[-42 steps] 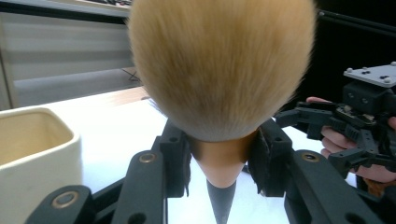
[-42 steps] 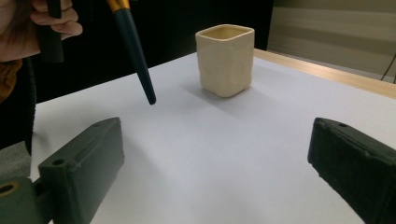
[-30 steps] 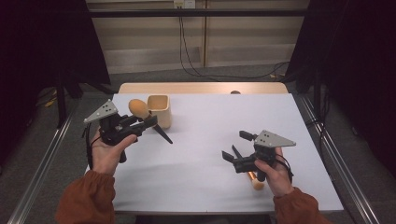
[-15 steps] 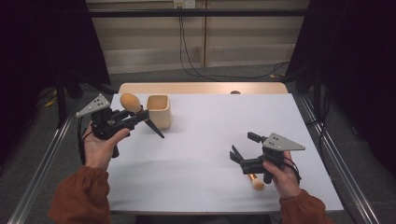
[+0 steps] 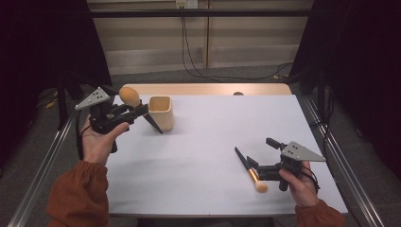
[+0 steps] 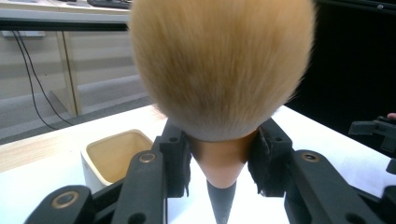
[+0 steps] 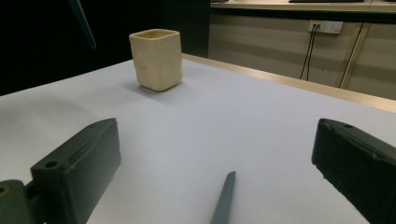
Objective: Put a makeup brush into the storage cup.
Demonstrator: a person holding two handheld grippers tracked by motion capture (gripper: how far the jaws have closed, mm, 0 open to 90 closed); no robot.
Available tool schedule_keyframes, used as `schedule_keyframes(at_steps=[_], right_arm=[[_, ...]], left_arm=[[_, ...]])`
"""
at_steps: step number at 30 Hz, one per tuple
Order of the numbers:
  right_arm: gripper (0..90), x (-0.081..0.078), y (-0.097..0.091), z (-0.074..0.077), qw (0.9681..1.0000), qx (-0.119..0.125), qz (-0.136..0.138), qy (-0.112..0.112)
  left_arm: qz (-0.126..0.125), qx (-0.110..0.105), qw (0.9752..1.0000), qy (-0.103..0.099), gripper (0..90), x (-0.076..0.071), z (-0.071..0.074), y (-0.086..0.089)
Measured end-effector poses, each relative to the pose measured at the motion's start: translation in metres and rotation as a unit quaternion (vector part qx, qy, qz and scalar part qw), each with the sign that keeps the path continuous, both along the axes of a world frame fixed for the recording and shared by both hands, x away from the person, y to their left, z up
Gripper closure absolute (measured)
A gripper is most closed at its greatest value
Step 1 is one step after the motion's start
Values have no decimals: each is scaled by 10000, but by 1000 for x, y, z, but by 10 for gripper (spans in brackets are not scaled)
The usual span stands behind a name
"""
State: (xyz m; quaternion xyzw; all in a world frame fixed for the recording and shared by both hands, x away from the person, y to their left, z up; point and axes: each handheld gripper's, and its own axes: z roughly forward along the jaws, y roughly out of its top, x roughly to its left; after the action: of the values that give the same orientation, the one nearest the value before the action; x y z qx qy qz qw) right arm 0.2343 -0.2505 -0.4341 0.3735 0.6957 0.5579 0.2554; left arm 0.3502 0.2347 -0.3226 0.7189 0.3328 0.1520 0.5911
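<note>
Makeup brushes were the things in hand: a big powder brush [image 5: 134, 100] sat clamped in the left tongs [image 5: 126, 113], and a slimmer brush [image 5: 249, 169] lay flat on the white desk [image 5: 208, 137] near its front right corner. The left tongs gripped the big brush at its copper-coloured ferrule [image 6: 223, 161], just under the bristles, which probably gave a firmer seat than the tapered handle would. Its fluffy head pointed up and away while the dark handle slanted down toward the cream cup [image 5: 161, 112] just beside it, an angle that looked suited to dropping the handle into the cup's open mouth. The brush hung above the desk, clear of the cup's rim.

The right tongs [image 5: 255, 166] stood open, jaws wide apart on either side of the slim brush without pressing it. In the right gripper view its dark handle tip [image 7: 224, 196] lay between the jaws, pointing toward the cup [image 7: 156, 59] well apart, so a grip there seemed the likely next step.
</note>
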Motion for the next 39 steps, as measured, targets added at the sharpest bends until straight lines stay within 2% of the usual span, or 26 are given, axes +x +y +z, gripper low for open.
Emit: schedule_keyframes(at_steps=[3,10,15,23,26,30,35,39], right_arm=[[5,-3,-4,-3,10000,-7,9,49],[9,-10,-15,-4,9998,22,-207,-73],[8,-16,-20,-7,9997,36,-248,-43],[9,-21,-23,-9,9996,39,-263,-82],[9,-21,-24,-11,9996,64,-261,-77],[8,-21,-23,-12,9997,70,-243,-61],[3,-19,-24,-14,9995,80,-284,-73],[1,-19,-23,-14,9996,87,-241,-73]], left_arm=[[46,22,10000,-15,621,3,3,2],[160,55,9999,3,622,9,9,5],[253,73,9997,14,622,17,13,4],[376,84,9992,-116,622,26,21,4],[437,51,9990,-100,621,30,19,3],[501,158,9986,-97,622,35,16,1],[616,107,9979,-170,621,43,12,0],[715,-15,9972,-213,621,48,12,-2]])
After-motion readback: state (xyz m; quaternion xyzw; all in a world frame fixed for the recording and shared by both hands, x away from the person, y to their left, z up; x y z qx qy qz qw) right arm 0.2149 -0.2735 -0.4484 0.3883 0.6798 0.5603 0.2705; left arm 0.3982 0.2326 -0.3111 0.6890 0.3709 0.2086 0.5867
